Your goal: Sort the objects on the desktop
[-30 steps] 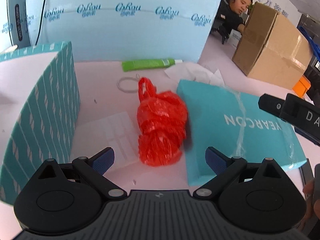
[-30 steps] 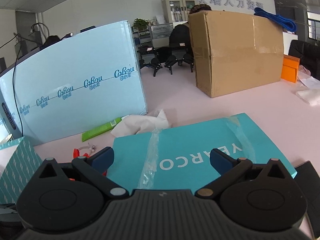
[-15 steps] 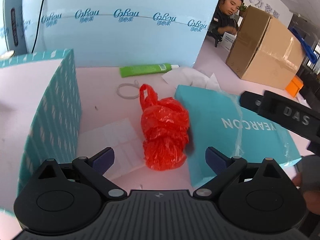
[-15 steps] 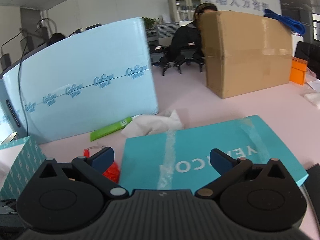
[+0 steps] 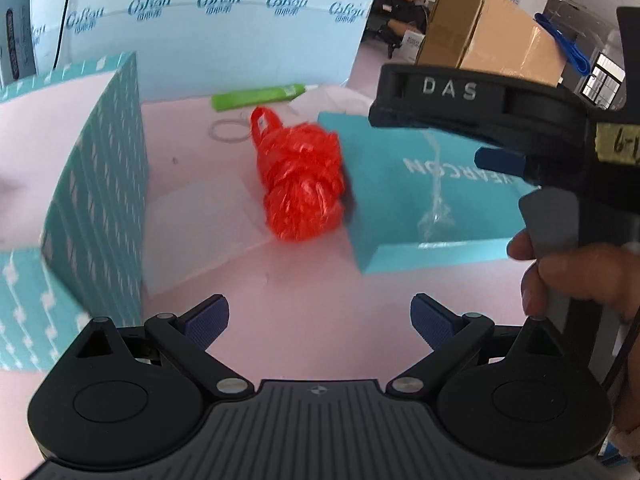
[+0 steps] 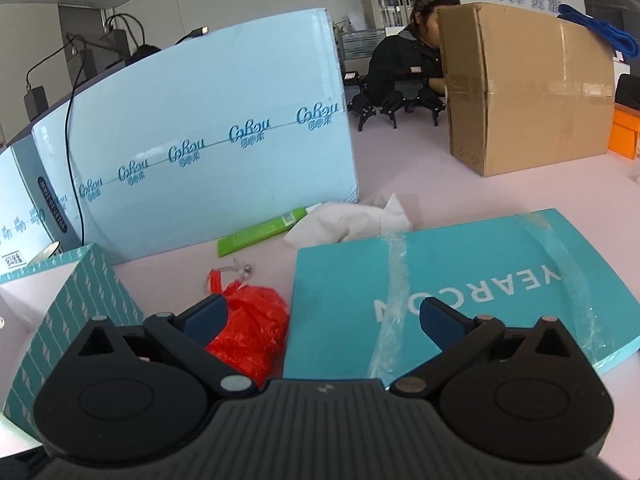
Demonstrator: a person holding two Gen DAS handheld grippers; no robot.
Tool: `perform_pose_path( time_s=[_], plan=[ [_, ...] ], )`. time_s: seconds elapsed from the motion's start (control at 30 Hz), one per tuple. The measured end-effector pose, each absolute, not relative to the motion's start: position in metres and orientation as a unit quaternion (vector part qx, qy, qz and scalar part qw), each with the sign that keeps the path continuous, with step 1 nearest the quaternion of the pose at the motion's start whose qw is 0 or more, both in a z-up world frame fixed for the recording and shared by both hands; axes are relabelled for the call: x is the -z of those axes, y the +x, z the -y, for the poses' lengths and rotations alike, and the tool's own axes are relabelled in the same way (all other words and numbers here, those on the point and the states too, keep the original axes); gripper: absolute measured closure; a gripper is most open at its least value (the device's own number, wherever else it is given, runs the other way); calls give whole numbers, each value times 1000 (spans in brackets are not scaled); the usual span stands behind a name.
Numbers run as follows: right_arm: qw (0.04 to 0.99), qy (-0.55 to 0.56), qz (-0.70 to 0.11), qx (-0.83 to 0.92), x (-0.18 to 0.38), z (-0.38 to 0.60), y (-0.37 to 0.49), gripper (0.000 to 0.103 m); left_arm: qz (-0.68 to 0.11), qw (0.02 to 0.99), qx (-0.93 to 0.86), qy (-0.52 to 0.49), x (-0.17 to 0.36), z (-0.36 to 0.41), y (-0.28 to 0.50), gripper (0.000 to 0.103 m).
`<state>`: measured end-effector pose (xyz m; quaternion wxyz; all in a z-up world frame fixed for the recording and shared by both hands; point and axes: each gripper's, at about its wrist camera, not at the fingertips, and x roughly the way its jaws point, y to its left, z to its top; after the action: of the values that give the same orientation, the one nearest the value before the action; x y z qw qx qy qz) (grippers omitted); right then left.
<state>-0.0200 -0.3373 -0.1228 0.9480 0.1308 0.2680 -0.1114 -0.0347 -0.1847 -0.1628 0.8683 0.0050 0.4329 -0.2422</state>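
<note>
1. My left gripper [image 5: 319, 317] hovers low, jaws spread, empty
2. My right gripper [image 6: 323, 318] sits spread too, above the teal box [image 6: 460, 292]
3. Red bag [image 5: 300, 184] lies touching that box's left edge

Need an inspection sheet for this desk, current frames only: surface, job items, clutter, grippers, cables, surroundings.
Surface: pink desk, in use.
Job's things: red plastic bag beside flat teal box; green tube; patterned teal box at left.
Clutter: crumpled tissue, wire ring, white sheet.
Grippers: left gripper open, empty; right gripper open, above the flat box.
Cables: black cable over pale blue carton.
Surroundings: cardboard box, a seated person behind.
</note>
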Motion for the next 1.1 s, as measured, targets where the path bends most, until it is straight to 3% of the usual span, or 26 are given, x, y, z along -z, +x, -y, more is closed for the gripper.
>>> perform_pose_path(
  time_s=[0.27,1.1],
  plan=[
    [952,121,-263,102,121,332,-19,0,-453,866,205,-47,169,165,-20,6],
    [948,128,-256,142,121,348,-15,0,-444,882,146,-59,173,164,11,6]
  ],
)
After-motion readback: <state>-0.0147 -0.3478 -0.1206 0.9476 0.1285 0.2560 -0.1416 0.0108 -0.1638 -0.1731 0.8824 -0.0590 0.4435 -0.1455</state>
